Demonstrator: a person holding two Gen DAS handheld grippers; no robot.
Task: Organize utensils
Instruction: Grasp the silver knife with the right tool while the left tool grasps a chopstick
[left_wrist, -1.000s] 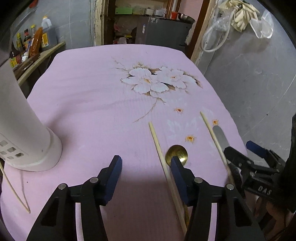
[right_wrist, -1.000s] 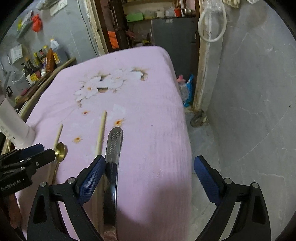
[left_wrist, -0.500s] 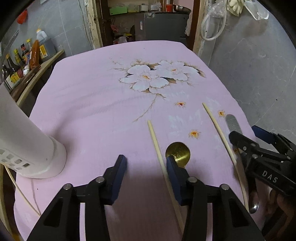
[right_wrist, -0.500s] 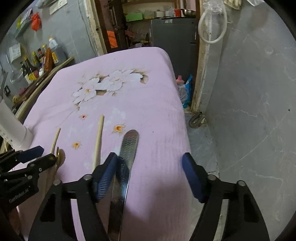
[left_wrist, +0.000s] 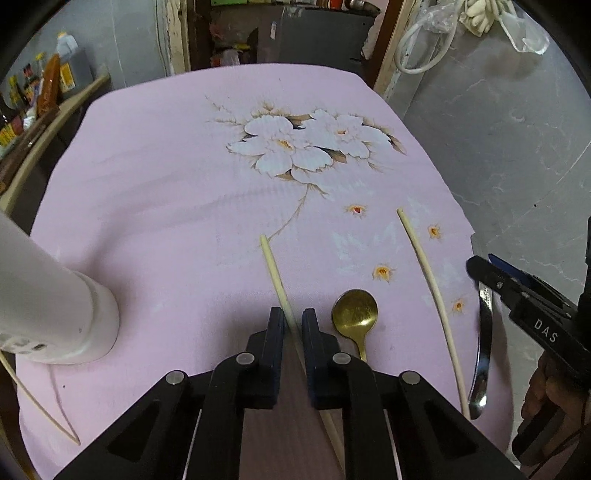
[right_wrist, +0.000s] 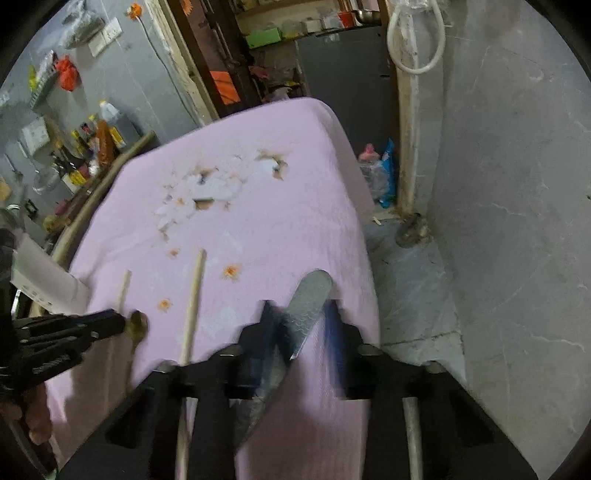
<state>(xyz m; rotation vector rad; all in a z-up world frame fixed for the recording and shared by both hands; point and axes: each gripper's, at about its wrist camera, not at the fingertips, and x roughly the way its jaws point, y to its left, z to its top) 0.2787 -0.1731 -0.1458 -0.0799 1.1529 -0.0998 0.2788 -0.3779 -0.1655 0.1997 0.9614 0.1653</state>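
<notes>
My left gripper (left_wrist: 293, 323) was closing on the chopstick (left_wrist: 275, 275), which ran lengthwise between its fingers toward frame centre, while my right gripper (right_wrist: 301, 321) was closing on the steel spoon handle (right_wrist: 308, 299).

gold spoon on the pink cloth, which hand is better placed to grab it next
Probably left. The left gripper, jaws closing around a pale wooden chopstick, sits right beside the round gold spoon. The right gripper, closing on a silver utensil handle, sits farther off, beyond the second chopstick.

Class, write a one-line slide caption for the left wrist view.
Left hand-held gripper closing on a chopstick beside a gold spoon.
</notes>
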